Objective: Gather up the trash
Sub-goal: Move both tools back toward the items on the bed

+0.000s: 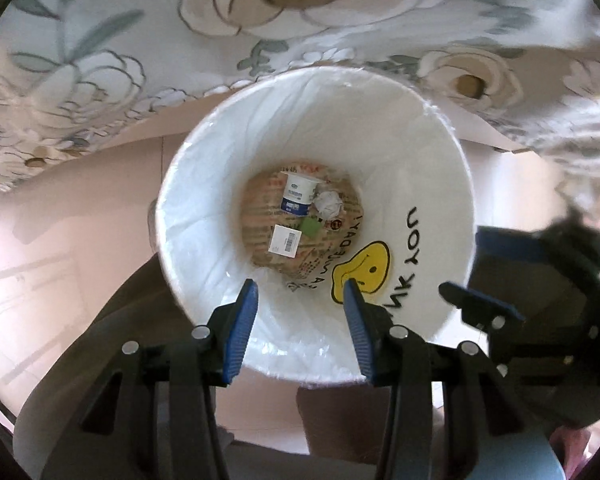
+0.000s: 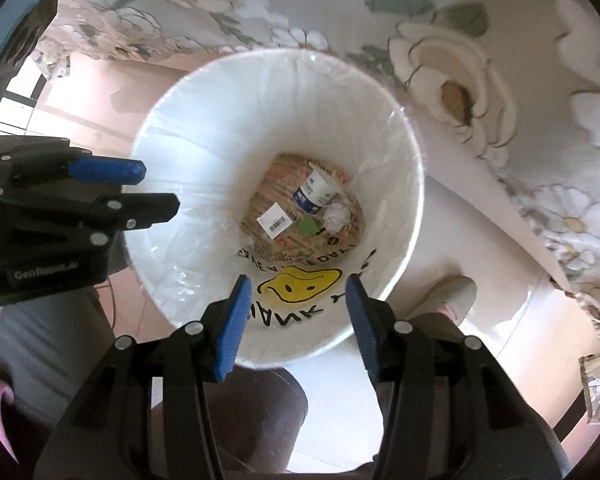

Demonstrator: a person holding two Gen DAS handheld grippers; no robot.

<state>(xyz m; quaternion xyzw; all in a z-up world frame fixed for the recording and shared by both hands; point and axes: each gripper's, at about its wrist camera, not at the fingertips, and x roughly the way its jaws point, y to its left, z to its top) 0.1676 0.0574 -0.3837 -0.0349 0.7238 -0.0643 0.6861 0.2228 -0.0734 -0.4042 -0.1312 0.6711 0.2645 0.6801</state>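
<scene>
Both claws hang above a white trash bin (image 1: 204,184), pointing down into it; the left claw (image 1: 300,292) stands partly open with nothing between its blue pads, and the right claw (image 2: 296,286) is likewise parted and empty. The bin is lined with a white plastic bag (image 2: 188,152) printed with a yellow smiley face (image 2: 300,284) and black lettering (seen upside down from here). At the bottom lies the collected trash: a white cup with a blue band (image 1: 298,194) on its side, a crumpled ball of white paper (image 1: 329,204) just beside it, a small green square (image 1: 310,227), and a white label with a barcode (image 1: 285,241); all of it rests on a brown printed paper sheet (image 1: 260,216) that covers the bin's floor. From the right wrist view the left claw enters from the left edge, over the bin's rim; from the left wrist view the right claw shows at the right edge. A floral cloth (image 1: 100,60) hangs down behind the bin; a pale tiled floor (image 2: 500,300) lies around it, and a light-coloured shoe (image 2: 448,296) stands just beside the bin.
</scene>
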